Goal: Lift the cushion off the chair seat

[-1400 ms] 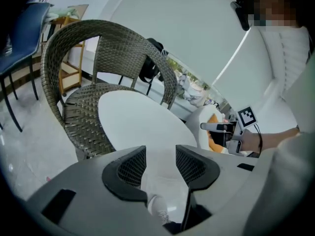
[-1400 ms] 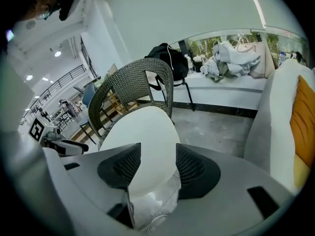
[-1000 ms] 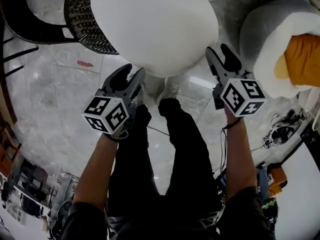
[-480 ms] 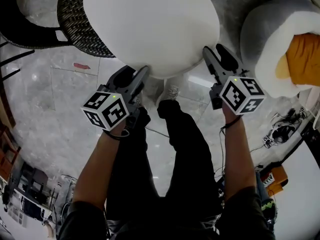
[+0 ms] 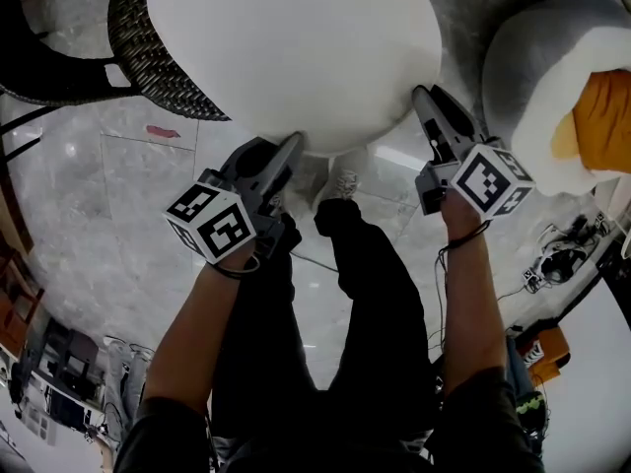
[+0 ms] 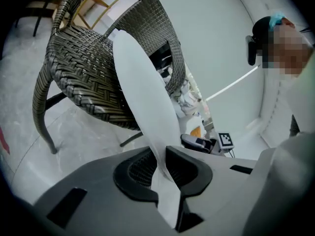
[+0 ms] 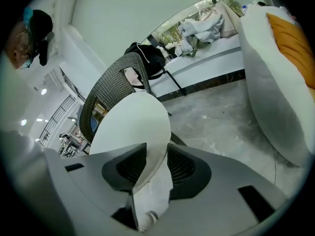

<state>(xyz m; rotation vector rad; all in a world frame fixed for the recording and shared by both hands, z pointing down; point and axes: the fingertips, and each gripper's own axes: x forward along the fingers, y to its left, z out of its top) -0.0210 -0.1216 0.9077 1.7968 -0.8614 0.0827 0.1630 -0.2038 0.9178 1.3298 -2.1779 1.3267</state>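
Observation:
A round white cushion (image 5: 296, 47) lies on the seat of a dark wicker chair (image 5: 148, 57). My left gripper (image 5: 288, 151) is at the cushion's near edge; its jaws are closing. In the left gripper view the cushion's thin edge (image 6: 142, 97) runs between the pads and is pinched at the left gripper (image 6: 165, 168). My right gripper (image 5: 426, 99) is at the cushion's right near edge, jaws closing too. In the right gripper view the cushion (image 7: 130, 127) fills the gap of the right gripper (image 7: 156, 163), with the chair back (image 7: 113, 82) behind.
A big white round seat (image 5: 532, 77) holding an orange pillow (image 5: 601, 116) stands close on the right. The person's legs (image 5: 345, 294) are just below the cushion. Cables and small gear (image 5: 552, 264) lie on the marble floor at lower right. A red mark (image 5: 163, 131) is on the floor at left.
Both grippers have slid onto the cushion's near edge and rolled a little. Their jaws have narrowed around the edge, the left more than the right.

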